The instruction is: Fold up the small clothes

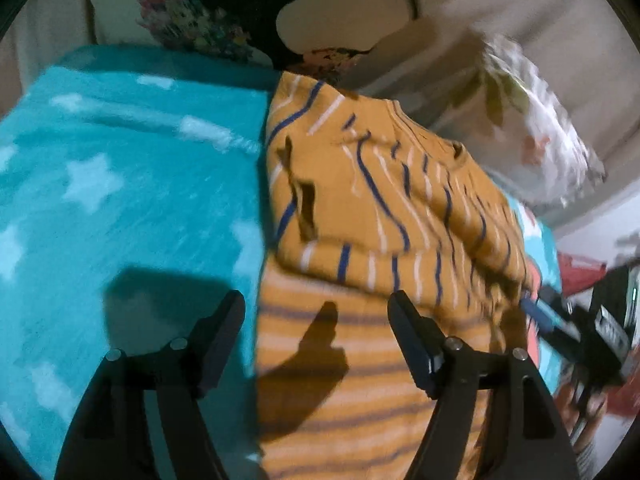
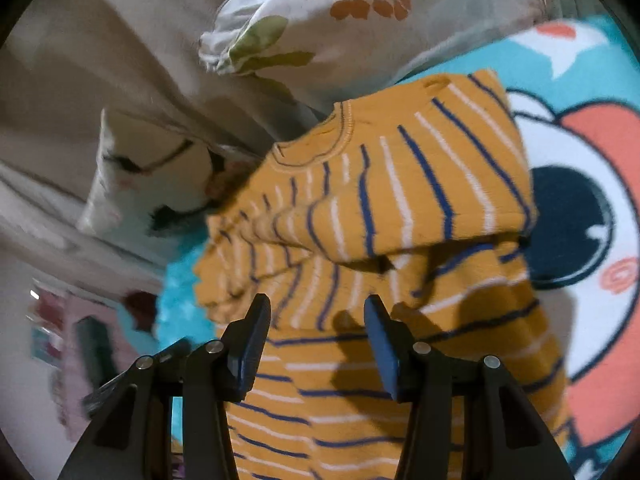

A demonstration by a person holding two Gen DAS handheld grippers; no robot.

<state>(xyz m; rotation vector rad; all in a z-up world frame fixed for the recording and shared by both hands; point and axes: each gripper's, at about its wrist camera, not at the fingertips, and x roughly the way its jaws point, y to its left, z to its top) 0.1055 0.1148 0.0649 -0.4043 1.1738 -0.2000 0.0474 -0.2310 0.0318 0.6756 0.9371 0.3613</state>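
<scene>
**Striped shirt half folded, both grippers open above it**

The mustard shirt [image 1: 372,216] with blue and white stripes lies on the teal star blanket [image 1: 120,184], its collar end doubled over the lower half in a loose, puffy layer. The left gripper [image 1: 316,332] hovers over the shirt's near edge with its fingers wide apart and nothing between them. The right gripper [image 2: 316,328] also stands with fingers apart and empty, just over the shirt's lower part.

In my judgement, the main risk is that the folded flap, wrinkled and not pressed flat, slides or springs back if either gripper brushes it in passing. A pinch taken too shallow may catch only the top layer and drag the fold askew; the fluffy blanket could also get caught in a deep pinch.

Beyond the shirt's collar end sits a floral pillow [image 2: 320,20], close enough to crowd any move that way. A big cartoon print [image 2: 592,208] on the blanket lies beside the shirt.
</scene>
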